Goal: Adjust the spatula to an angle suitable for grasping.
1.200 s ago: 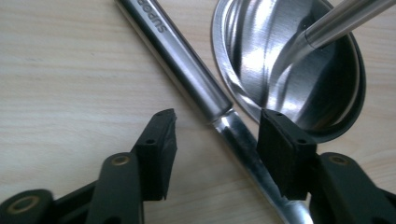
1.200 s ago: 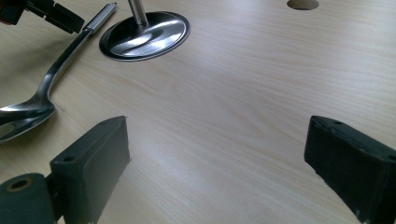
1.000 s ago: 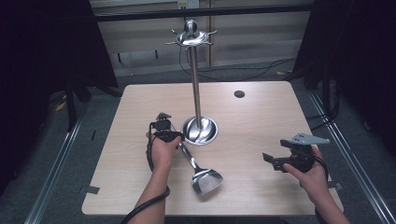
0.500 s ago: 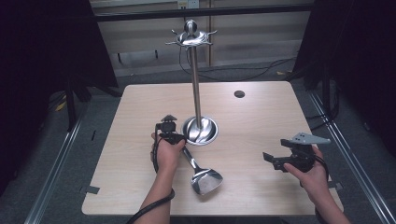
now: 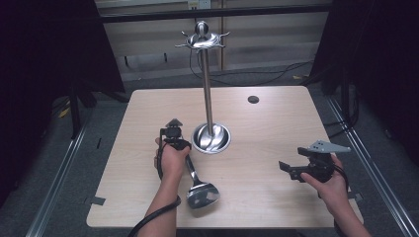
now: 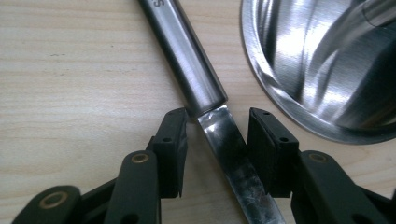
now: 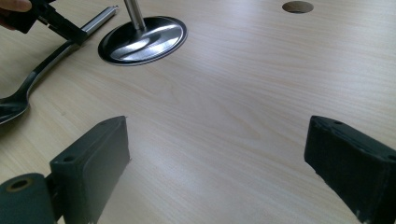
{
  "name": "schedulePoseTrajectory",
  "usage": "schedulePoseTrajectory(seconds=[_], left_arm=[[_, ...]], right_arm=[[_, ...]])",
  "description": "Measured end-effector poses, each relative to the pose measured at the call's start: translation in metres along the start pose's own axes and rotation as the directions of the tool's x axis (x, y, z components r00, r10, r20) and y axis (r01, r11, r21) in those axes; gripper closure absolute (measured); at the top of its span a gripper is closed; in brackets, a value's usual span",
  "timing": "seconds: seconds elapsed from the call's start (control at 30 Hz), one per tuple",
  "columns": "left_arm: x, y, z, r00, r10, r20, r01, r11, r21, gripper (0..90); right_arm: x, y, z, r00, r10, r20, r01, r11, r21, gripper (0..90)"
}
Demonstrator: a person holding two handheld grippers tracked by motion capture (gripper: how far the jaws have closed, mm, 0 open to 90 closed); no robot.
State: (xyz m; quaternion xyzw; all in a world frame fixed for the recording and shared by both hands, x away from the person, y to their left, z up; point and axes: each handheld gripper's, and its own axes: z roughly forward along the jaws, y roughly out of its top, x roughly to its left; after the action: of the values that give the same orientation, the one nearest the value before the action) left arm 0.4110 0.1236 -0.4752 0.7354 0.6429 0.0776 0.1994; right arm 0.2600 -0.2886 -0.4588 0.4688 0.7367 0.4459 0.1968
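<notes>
fingers (image 6: 170, 149) of left gripper (image 5: 174, 134): astride spoon (image 5: 197, 185) neck where it meets the round handle, just closing, pads not yet pressing. spoon: flat on tabletop (image 5: 276, 123), bowl toward near edge, handle tip just beside stand (image 5: 211, 137) base at centre. right gripper (image 5: 296, 170): released wide, near right edge, holding nothing.

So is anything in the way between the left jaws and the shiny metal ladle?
Nothing visible: the left gripper already straddles the shiny steel ladle, jaws just closing with small gaps either side.
</notes>
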Motion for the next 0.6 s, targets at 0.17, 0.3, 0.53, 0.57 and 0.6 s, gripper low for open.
schedulePoseTrajectory(seconds=[0.17, 0.3, 0.53, 0.57, 0.6], left_arm=[[-0.0009, 0.0046, 0.0013, 0.9988, 0.017, -0.047, -0.016, 0.9997, 0.019, 60.6], [-0.0002, 0.0086, 0.0027, 0.9971, 0.021, -0.073, -0.019, 0.9994, 0.029, 62.5], [0.0008, 0.0101, 0.0029, 0.9966, 0.012, -0.082, -0.010, 0.9994, 0.032, 64.0], [0.0015, 0.0085, 0.0026, 0.9972, 0.004, -0.074, -0.002, 0.9997, 0.026, 63.2], [0.0017, 0.0082, 0.0020, 0.9981, -0.017, -0.059, 0.019, 0.9994, 0.030, 61.1]], right_arm=[[0.0009, 0.0005, -0.0008, 1.0000, -0.001, 0.000, 0.001, 1.000, -0.002, 6.3], [-0.0008, -0.0009, 0.0003, 1.0000, 0.003, -0.003, -0.003, 1.000, 0.001, 6.3], [-0.0005, 0.0003, -0.0001, 1.0000, 0.003, -0.004, -0.003, 1.000, -0.004, 6.3], [-0.0004, 0.0000, 0.0003, 1.0000, 0.003, -0.004, -0.003, 1.000, -0.002, 6.3], [-0.0004, -0.0003, 0.0005, 1.0000, 0.004, -0.004, -0.004, 1.000, 0.000, 6.3]])
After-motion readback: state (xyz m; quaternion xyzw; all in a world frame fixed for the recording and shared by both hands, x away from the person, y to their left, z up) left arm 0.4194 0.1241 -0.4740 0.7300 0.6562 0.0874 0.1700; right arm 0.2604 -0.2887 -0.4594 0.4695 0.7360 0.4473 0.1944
